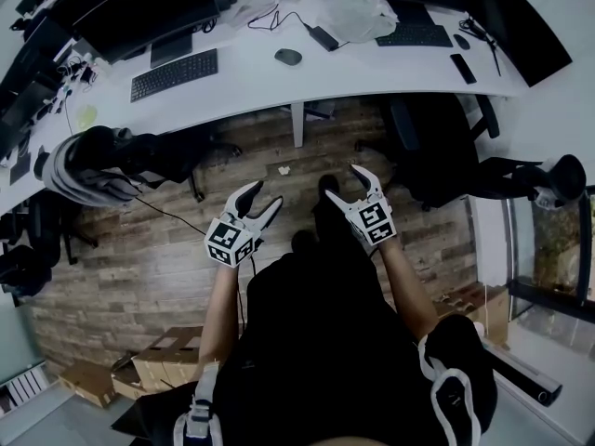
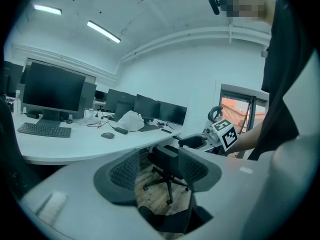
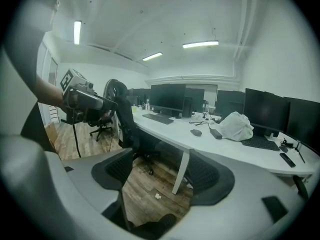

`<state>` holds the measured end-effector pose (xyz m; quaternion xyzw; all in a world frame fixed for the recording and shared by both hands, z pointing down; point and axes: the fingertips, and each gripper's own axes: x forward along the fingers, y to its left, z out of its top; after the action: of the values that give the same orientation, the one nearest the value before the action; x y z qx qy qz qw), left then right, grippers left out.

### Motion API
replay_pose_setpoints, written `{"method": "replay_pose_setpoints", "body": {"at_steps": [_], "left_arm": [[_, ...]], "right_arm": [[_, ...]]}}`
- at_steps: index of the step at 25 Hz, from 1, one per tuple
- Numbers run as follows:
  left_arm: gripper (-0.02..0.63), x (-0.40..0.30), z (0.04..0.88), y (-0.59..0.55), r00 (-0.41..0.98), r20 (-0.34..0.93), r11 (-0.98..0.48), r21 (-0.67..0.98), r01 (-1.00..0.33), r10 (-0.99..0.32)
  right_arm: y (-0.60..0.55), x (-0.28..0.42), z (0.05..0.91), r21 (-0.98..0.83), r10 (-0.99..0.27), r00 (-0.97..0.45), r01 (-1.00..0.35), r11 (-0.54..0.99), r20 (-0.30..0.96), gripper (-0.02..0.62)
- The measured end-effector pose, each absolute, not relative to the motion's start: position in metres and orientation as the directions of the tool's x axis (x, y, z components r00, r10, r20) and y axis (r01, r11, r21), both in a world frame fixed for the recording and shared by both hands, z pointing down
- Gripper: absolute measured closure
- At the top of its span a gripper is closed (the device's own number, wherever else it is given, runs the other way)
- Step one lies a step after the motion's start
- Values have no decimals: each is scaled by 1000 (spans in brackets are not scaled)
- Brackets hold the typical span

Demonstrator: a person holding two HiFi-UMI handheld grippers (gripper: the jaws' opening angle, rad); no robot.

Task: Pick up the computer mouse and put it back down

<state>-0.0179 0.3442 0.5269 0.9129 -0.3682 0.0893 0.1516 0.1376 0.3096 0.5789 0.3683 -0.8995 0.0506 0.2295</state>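
Note:
The dark grey computer mouse [image 1: 288,56] lies on the white curved desk [image 1: 251,77], far ahead of both grippers; it also shows as the mouse [image 2: 107,135] and the mouse [image 3: 196,132]. My left gripper [image 1: 266,194] and right gripper [image 1: 359,184] are held in front of the person's body above the wooden floor, well short of the desk. The left gripper [image 2: 159,171] is open with only floor and a chair behind its gap. The right gripper [image 3: 160,171] is also open and holds nothing.
On the desk stand monitors, a keyboard [image 1: 175,72], a second keyboard [image 1: 414,35], a crumpled white bag [image 1: 358,12], a phone [image 1: 462,68] and cables. Black office chairs [image 1: 437,161] stand by the desk. Cardboard boxes [image 1: 163,370] lie on the floor at lower left.

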Motion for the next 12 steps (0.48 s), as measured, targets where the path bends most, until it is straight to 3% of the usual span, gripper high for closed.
{"method": "replay_pose_setpoints", "body": {"at_steps": [12], "left_arm": [[362, -16, 533, 307, 702, 302, -666, 229, -710, -645]], "right_arm": [[273, 132, 588, 44, -601, -642, -666, 745, 476, 247]]}}
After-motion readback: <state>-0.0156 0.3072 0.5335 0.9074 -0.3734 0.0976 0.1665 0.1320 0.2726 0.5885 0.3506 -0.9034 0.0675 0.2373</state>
